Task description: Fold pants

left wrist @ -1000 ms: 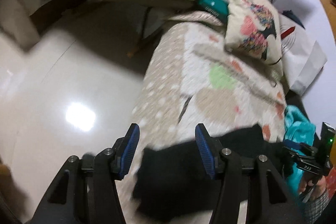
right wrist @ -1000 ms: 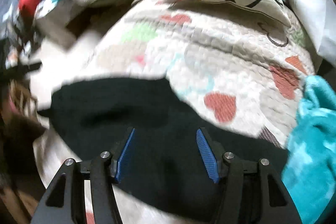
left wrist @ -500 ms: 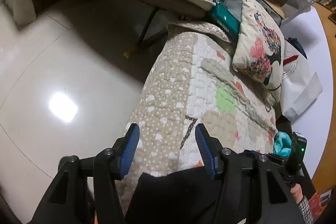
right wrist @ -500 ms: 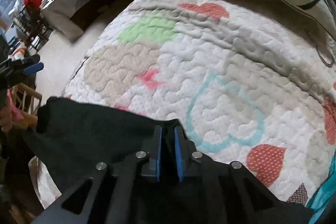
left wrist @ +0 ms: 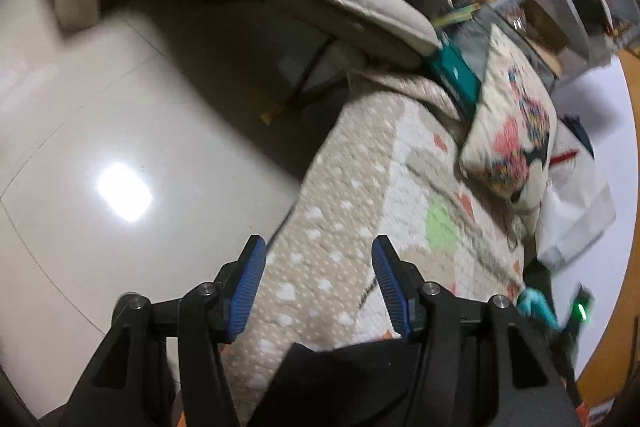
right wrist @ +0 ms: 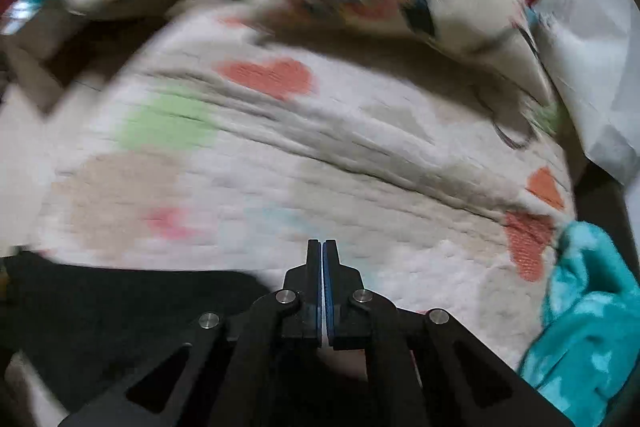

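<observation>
Left gripper (left wrist: 318,285) hovering, blue pads apart, over a spotted quilt (left wrist: 320,291); black pants (left wrist: 344,383) lying at bottom centre; patterned pillow (left wrist: 516,135) resting upper right.

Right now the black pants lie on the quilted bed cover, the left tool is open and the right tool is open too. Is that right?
Not quite. The right tool is shut, its pads pressed together, as the right wrist view shows. The rest holds: the black pants lie on the quilted bed cover, and the left tool is open.
</observation>
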`<state>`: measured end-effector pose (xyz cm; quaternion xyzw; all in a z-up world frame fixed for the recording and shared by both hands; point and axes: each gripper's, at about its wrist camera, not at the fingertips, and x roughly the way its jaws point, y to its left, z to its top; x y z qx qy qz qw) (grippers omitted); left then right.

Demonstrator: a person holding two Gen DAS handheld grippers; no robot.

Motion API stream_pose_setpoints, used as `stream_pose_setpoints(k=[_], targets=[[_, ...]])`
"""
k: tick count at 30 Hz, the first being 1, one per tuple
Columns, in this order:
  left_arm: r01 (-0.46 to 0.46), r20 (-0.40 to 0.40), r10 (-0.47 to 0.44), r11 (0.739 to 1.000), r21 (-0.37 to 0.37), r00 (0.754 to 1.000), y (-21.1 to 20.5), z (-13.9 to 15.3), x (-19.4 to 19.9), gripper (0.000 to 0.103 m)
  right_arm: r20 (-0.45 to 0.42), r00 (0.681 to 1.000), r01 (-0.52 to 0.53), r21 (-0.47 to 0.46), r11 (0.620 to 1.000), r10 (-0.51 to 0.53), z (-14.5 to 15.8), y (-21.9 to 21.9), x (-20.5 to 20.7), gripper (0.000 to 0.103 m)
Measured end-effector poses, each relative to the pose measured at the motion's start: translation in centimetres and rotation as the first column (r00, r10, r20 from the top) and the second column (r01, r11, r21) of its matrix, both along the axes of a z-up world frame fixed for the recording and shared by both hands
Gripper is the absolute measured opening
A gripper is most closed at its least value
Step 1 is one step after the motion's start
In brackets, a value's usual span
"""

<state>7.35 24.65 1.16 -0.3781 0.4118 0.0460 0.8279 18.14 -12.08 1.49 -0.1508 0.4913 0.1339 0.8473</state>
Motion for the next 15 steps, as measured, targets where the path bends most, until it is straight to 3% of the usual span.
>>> stream_pose_setpoints(k=[1,2,3,4,5,8,11,13,15], targets=[[-0.017,0.008,0.017,1.000,-0.011,1.000,0.6,0.2,-0.3,0.054,-0.007,0.998,-0.055,0.058,0.997,0.055,0.9,1.3,-1.5,0.006],[-0.034,0.015,0.034,0.999,-0.020,0.999,1.2,0.4,-0.6,0.054,-0.022,0.991,-0.126,0.127,0.984,0.130,1.6,2.8,-3.4,0.023],[-0.052,0.021,0.052,0.998,-0.025,0.998,1.8,0.6,-1.0,0.055,-0.043,0.972,-0.216,0.203,0.955,0.229,2.0,5.0,-5.8,0.055],[-0.073,0.025,0.073,0.997,-0.025,0.997,2.4,0.7,-1.5,0.055,-0.047,0.958,-0.265,0.234,0.936,0.283,2.1,6.2,-7.2,0.067],[-0.086,0.029,0.087,0.996,-0.024,0.996,2.9,0.9,-1.8,0.055,-0.037,0.935,-0.332,0.252,0.909,0.351,2.1,8.1,-9.3,0.070],[-0.121,0.039,0.123,0.992,-0.041,0.992,4.2,1.1,-2.9,0.055,-0.028,0.839,-0.527,0.208,0.824,0.543,1.2,14.2,-14.0,0.068],[-0.144,0.050,0.147,0.987,-0.067,0.988,5.1,1.2,-3.5,0.055,-0.039,0.787,-0.602,0.175,0.779,0.616,0.7,18.0,-15.5,0.059],[-0.150,0.058,0.155,0.985,-0.082,0.986,5.5,1.4,-3.7,0.055,-0.057,0.781,-0.608,0.154,0.779,0.622,0.2,20.6,-15.2,0.058],[-0.150,0.064,0.156,0.984,-0.097,0.986,5.7,1.5,-3.7,0.055,-0.091,0.800,-0.585,0.100,0.805,0.593,-0.7,22.9,-14.5,0.060]])
